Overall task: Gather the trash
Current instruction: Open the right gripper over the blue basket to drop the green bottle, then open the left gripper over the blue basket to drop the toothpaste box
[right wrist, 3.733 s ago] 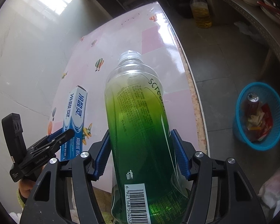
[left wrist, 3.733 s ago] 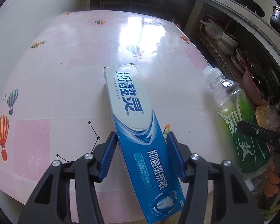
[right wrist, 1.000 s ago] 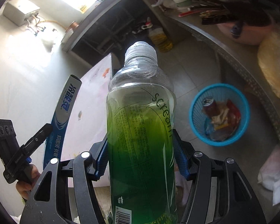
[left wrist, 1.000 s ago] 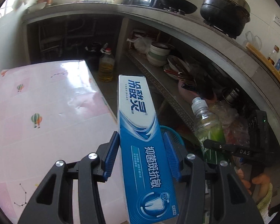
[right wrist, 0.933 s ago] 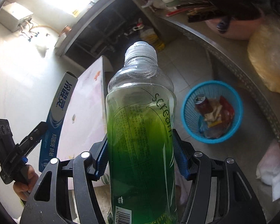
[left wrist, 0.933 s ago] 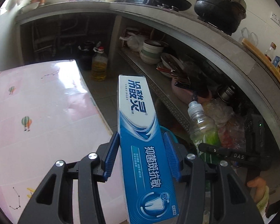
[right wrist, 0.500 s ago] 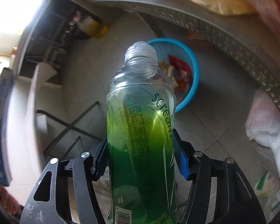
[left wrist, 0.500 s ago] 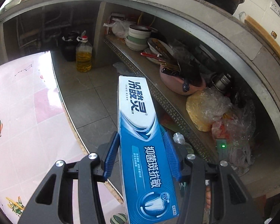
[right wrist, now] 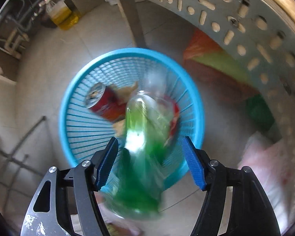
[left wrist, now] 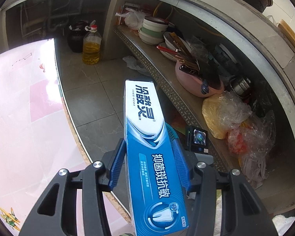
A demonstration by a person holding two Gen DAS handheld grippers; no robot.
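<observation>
My left gripper is shut on a long blue and white toothpaste box, which sticks out forward over the floor beside the table edge. My right gripper points nearly straight down over a blue mesh trash basket. Its jaws are opening, and gaps show between the blue pads and the blurred green plastic bottle sliding out neck-first toward the basket. A red can and wrappers lie inside the basket. In the left wrist view only a sliver of the basket rim shows behind the box, next to the right gripper's camera unit.
A pink patterned table lies at the left. A perforated metal shelf holds bowls, a pink basin and plastic bags. An oil jug stands on the tiled floor. Folding table legs cross left of the basket.
The right gripper tipped down over the basket and its jaws parted; the bottle slipped loose and drops. The left gripper swung from the table toward the shelf and floor, still holding the box.
</observation>
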